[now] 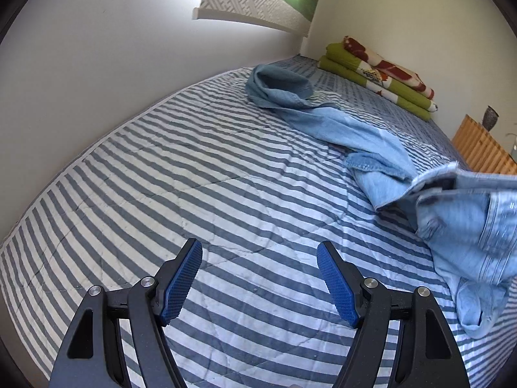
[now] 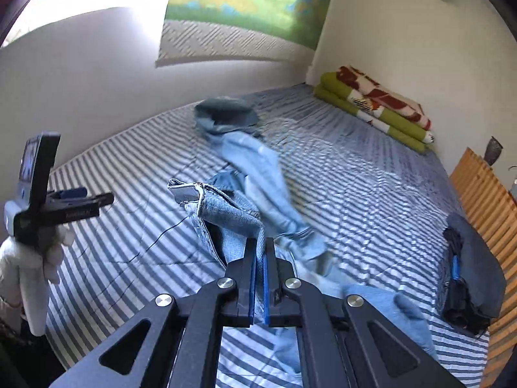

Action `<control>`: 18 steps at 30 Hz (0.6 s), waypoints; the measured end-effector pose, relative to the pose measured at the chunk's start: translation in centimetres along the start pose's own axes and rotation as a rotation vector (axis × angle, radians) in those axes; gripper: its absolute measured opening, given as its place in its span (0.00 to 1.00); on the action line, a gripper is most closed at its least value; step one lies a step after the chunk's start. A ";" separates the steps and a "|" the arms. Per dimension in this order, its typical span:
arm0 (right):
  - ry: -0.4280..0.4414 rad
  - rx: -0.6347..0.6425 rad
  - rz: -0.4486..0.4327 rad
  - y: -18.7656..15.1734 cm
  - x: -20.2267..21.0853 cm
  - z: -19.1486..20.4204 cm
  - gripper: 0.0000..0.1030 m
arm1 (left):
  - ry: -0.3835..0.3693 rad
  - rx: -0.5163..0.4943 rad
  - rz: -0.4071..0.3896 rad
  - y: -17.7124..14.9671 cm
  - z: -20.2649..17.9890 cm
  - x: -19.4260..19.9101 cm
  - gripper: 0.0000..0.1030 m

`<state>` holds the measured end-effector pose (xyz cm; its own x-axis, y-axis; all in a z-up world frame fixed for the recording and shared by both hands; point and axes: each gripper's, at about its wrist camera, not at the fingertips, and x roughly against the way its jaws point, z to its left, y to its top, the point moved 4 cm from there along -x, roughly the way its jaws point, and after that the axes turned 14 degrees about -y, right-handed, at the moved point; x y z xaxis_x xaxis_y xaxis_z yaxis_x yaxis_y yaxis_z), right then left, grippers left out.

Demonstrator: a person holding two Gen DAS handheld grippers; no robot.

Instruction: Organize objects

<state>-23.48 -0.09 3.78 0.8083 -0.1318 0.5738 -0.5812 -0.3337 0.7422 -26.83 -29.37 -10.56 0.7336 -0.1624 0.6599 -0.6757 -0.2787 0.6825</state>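
Denim first: one pair of pale blue jeans (image 2: 245, 174), soft and crumpled, is pinched at the waistband by the right gripper (image 2: 260, 249), its blue pads clamped on the cloth and lifting it off the quilted, grey-and-white striped bedspread (image 1: 181, 174). The left gripper (image 1: 259, 252) hangs with fingers spread, holding nothing. To the right lies one dark folded garment (image 2: 475, 268). Far off, against the wall, rests one folded green floral blanket (image 1: 378, 74).
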 end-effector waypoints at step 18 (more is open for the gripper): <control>-0.132 -0.163 -0.024 1.0 9.7 -12.9 0.02 | -0.333 -0.452 -0.023 -9.1 -24.0 1.0 0.95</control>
<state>-17.41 10.29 14.58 0.8210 -0.2504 0.5131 -0.5607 -0.1836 0.8074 -21.70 -4.32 -8.56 0.6822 -0.4720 0.5584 -0.5698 0.1354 0.8106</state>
